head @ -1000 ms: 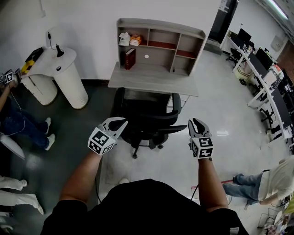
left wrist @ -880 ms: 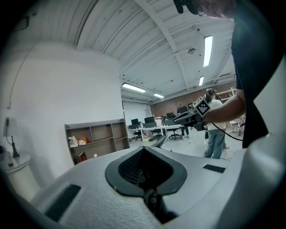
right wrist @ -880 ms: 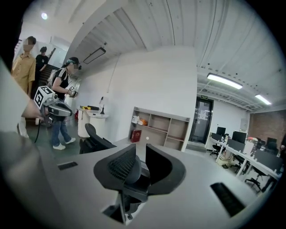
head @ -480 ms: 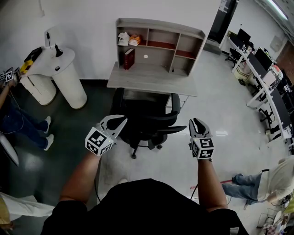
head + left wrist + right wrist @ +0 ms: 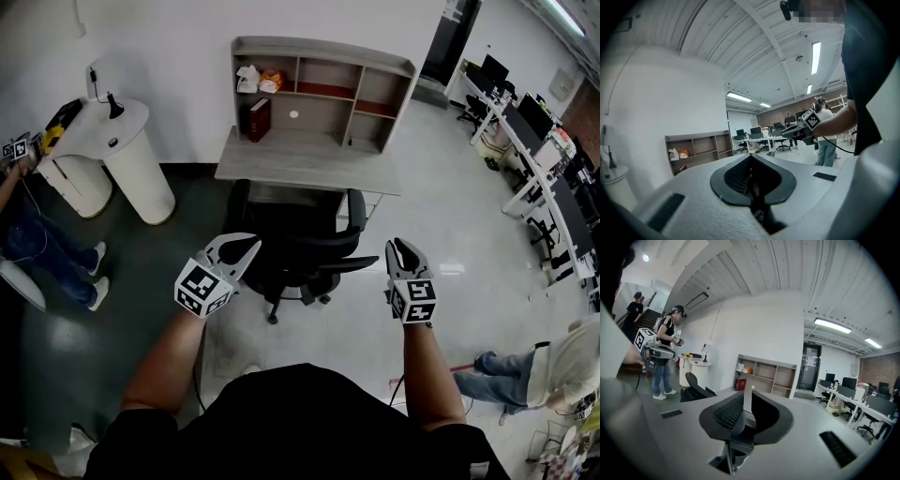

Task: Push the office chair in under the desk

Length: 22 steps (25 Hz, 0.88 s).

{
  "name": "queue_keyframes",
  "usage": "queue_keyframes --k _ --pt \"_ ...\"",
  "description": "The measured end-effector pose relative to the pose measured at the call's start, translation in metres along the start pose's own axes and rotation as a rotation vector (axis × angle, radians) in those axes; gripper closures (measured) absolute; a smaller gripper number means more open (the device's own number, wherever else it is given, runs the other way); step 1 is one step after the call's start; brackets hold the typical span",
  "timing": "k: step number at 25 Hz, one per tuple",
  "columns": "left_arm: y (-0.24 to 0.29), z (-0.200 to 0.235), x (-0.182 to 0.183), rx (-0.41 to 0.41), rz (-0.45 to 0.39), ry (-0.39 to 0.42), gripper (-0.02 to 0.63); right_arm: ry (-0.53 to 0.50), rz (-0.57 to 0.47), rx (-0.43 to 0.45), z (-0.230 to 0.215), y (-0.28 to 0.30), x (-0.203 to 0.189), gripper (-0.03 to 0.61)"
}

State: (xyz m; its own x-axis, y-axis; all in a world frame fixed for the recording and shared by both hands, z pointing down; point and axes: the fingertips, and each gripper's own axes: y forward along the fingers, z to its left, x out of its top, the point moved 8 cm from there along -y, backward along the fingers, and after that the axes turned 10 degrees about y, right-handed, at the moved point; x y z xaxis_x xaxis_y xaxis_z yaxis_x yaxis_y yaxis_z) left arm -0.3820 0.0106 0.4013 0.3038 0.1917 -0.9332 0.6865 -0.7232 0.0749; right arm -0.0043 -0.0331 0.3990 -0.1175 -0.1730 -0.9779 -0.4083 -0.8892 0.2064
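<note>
The black office chair (image 5: 300,239) stands in front of the grey desk (image 5: 309,161), its back towards me and its seat partly under the desktop. My left gripper (image 5: 246,247) hovers by the chair back's left side, shut and empty; in its own view the jaws (image 5: 751,161) meet. My right gripper (image 5: 398,247) hangs to the right of the chair's armrest, clear of it. Its jaws (image 5: 744,401) have just been closing, and a narrow gap with nothing in it still shows between them. The chair (image 5: 696,387) appears low at the left of the right gripper view.
A shelf hutch (image 5: 323,89) with a red book and bags sits on the desk. A white round stand (image 5: 131,164) is at the left, with a person's legs (image 5: 42,248) near it. Another person (image 5: 525,375) crouches at lower right. Rows of office desks (image 5: 548,159) fill the right.
Both grippers stay almost where they were beside the chair. The legs in white at the lower left have gone from view.
</note>
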Motion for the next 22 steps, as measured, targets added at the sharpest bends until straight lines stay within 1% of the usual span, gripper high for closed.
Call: queue_keyframes --k 5,10,22 --pt "0.003 0.002 -0.001 0.002 0.005 -0.004 0.598 -0.005 0.003 -0.002 -0.003 0.002 0.001 0.52" --pt "0.004 0.002 0.0 -0.004 -0.002 0.021 0.598 -0.017 0.009 0.001 -0.003 0.006 -0.001 0.52" --pt "0.009 0.012 -0.01 -0.005 0.022 -0.004 0.598 -0.013 0.023 -0.003 -0.005 0.021 -0.004 0.52"
